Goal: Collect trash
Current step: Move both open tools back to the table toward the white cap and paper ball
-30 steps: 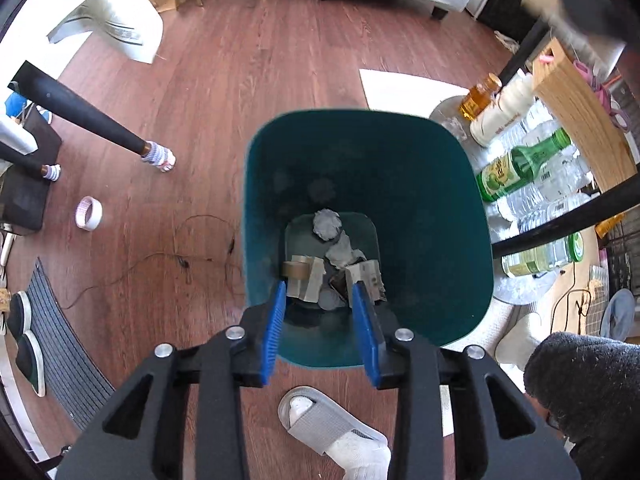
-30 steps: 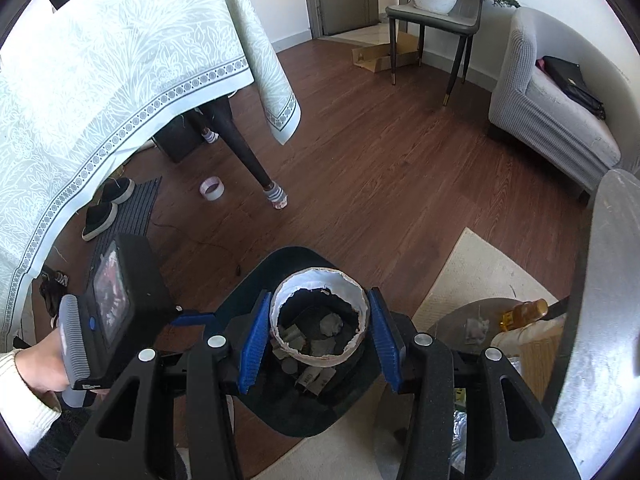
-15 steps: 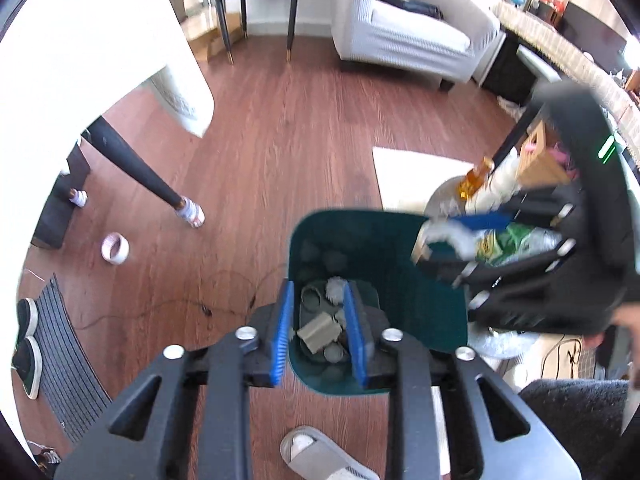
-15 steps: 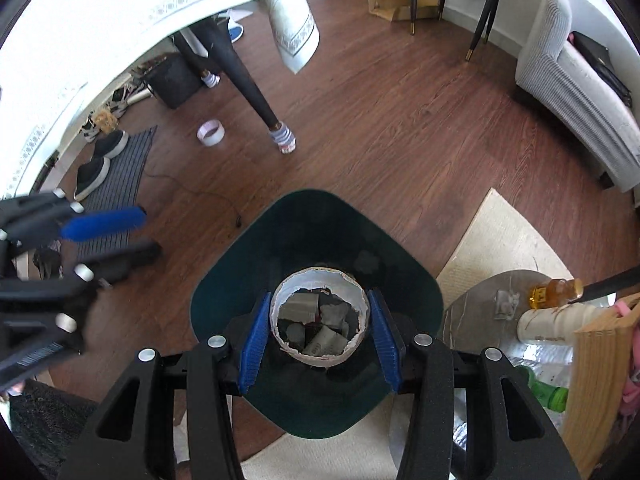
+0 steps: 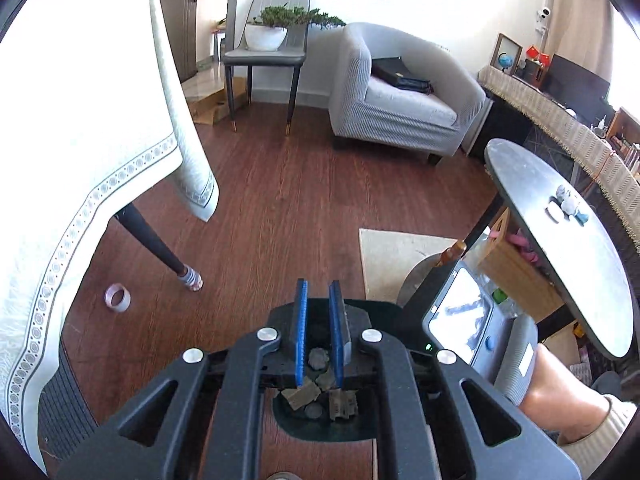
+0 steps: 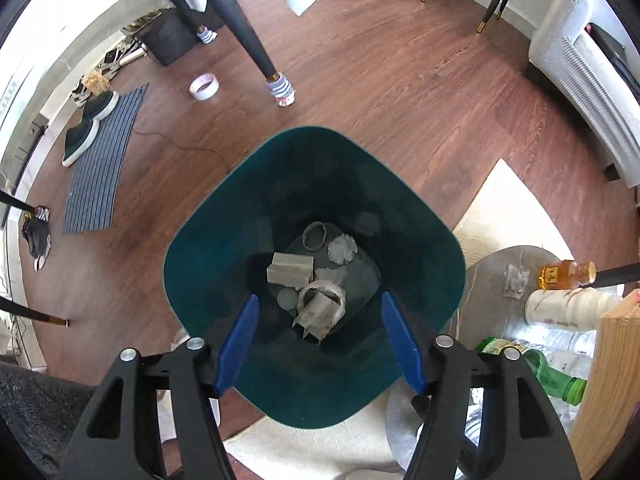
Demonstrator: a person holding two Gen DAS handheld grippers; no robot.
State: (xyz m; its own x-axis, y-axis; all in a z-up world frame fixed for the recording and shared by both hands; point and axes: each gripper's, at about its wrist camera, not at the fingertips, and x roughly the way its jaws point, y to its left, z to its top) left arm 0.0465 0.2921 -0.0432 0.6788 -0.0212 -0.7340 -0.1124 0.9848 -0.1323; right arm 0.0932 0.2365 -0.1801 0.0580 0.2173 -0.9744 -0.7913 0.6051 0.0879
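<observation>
Right gripper [image 6: 318, 344]: jaws spread wide, pointing almost straight down over the teal bin [image 6: 200, 240], nothing between the pads. They have just been opening. The paper cup [image 6: 322, 300] you held a second ago now lies in the bin bottom, on its side among the other scraps: a grey box, a crumpled wad, a ring.

Left gripper [image 5: 319, 336]: jaws nearly together with only a thin gap, empty; they have just been closing. The bin shows through and below that gap. A second ago this view looked down into the bin; now it looks out across the room to the armchair [image 5: 404, 100] and the draped table [image 5: 80, 120].

Progress, as a judgement: the cup drop looks done. Several pieces are already binned.

Left to do: the tape roll [image 6: 204, 87] sits on the wood floor, far left of the bin, just beside the table leg. Bottles [image 6: 560, 376] lie crowded at near right; whether they count as trash, you cannot tell.
</observation>
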